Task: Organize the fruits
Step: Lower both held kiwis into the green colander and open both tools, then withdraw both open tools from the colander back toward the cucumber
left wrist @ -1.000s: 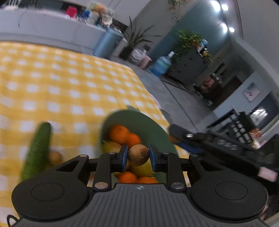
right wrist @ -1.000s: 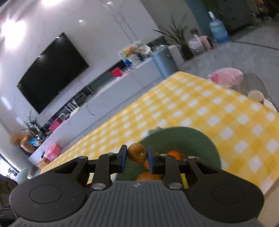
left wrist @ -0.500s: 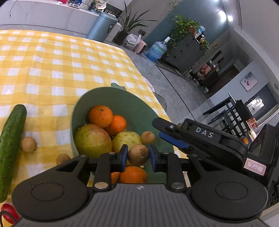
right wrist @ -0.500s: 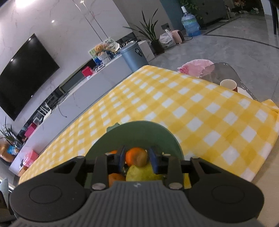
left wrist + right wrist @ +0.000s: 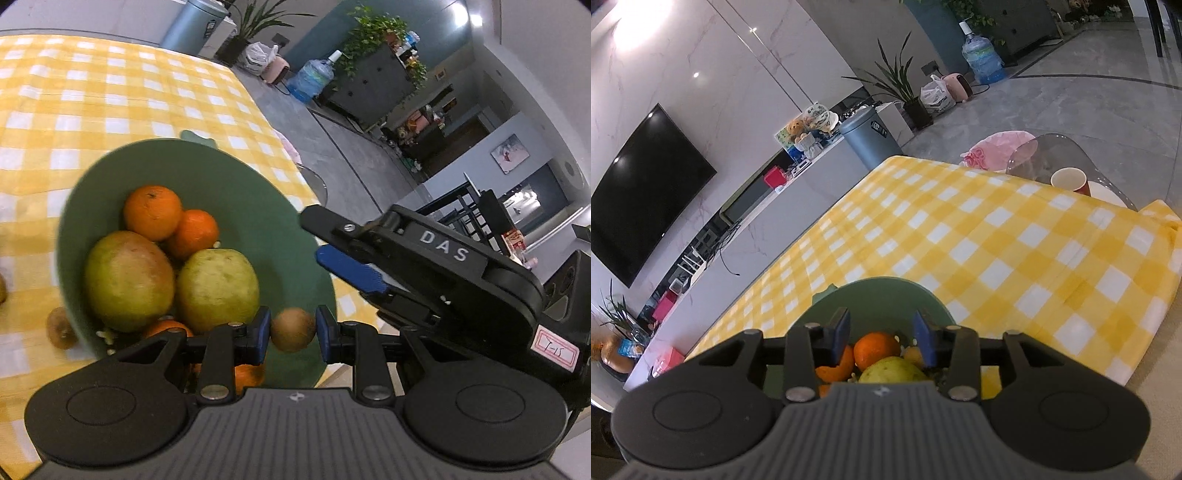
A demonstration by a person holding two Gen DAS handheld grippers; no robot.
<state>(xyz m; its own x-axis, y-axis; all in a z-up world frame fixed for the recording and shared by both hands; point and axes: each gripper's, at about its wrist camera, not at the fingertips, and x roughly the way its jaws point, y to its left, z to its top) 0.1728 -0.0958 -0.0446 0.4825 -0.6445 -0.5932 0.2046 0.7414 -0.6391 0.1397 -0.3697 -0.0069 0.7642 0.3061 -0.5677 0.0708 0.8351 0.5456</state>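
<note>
Left claw (image 5: 291, 328): clenched on a small brown round fruit (image 5: 293, 329), possibly a longan or small kiwi, its blue pads pressing both sides; the fruit is held over the near right part of the green bowl (image 5: 258, 206). Right claw (image 5: 882, 334): released, its jaws having just been opening, with nothing between the blue pads; through the gap the bowl's contents show below. In the left wrist view the right claw reaches in from the right, its blue pad above the bowl's right rim. Green bowl: stands on the tabletop (image 5: 92, 92), which is covered with a yellow-and-white checked cloth, near the cloth's edge; a small tab projects from the far rim. Contents of the bowl: two oranges (image 5: 152, 212) touching each other at the far left; a large green-yellow fruit with a reddish blush, mango-like (image 5: 127, 280), at the left; a pale green round fruit, guava-like (image 5: 218, 290), just beside it and touching; further orange fruit partly hidden beneath and behind the left claw's body. Outside the bowl: a second small brown fruit (image 5: 61, 328) lies on the cloth against the bowl's near left wall; another shows only as a sliver at the left edge of the view. Right wrist view, far side of the tabletop: a paper cup (image 5: 1069, 181) on a white plate, past the cloth's edge.
</note>
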